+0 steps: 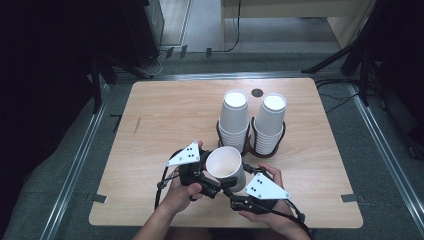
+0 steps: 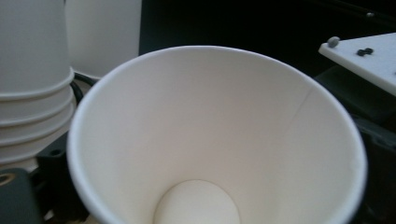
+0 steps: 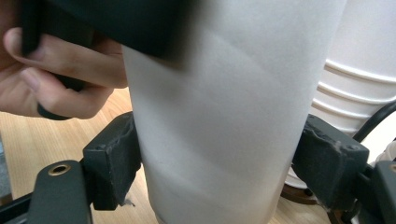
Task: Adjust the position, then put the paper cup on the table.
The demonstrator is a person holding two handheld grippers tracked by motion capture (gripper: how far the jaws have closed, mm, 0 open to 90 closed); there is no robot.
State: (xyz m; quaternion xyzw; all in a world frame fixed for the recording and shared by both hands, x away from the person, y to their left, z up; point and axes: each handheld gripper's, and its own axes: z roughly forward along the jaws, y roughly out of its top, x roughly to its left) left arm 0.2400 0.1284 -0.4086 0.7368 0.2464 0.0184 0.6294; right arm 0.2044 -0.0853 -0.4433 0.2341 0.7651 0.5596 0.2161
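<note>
Nearest the table's (image 1: 150, 200) six o'clock edge, the person's two hands bring both grippers together around a single white paper cup (image 1: 226, 167), which sits upright with its mouth open to the high camera. At five o'clock of that cup, the right gripper (image 3: 218, 168) has a black pad pressed against either side of the cup's lower wall, pinching it. At seven o'clock, the left gripper (image 1: 207, 186) sits close against the cup; whether its jaws clamp anything I cannot tell. Farther off, toward twelve and one o'clock, two stacks of inverted white cups (image 1: 235, 120) stand in a dark holder (image 1: 252, 150).
</note>
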